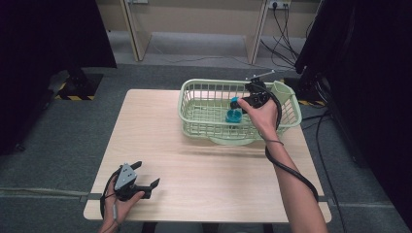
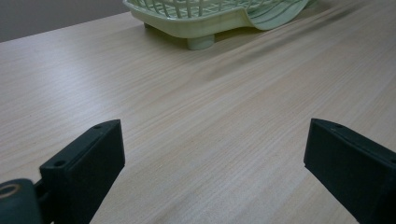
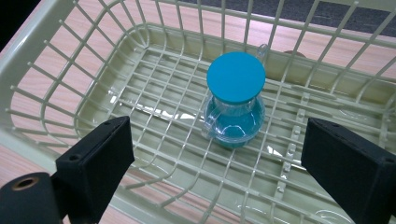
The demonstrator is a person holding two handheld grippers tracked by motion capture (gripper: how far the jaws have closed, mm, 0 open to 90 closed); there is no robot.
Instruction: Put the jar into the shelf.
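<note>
Black jaws, left: my left gripper (image 1: 145,183) rests at the near left corner of the table (image 1: 204,170), jaws spread wide with nothing between them.
Left gripper view: bare pale wood grain runs between my jaws; farther off stand the basket's foot and the lip of its drip tray (image 2: 275,18), seen from table level.
Right hand: my right gripper (image 1: 243,103) hangs over the right half of the pale green basket (image 1: 194,104), tilted down into it, jaws wide apart and pinching nothing.
Right gripper view: looking down past my jaws, the clear bottle (image 3: 235,119) with a blue cap (image 3: 236,77) stands upright on the basket's wire floor, between the jaws' line but beyond them, not touched.
High view alone: the same bottle (image 1: 233,115) shows as a small blue shape just under my right gripper; a green cup-shaped holder (image 1: 283,92) hangs at the basket's far right corner; grey floor (image 1: 145,73) and cables (image 1: 286,29) lie beyond the table.
Writing: I can read no label or brand on the bottle, basket or grippers.
</note>
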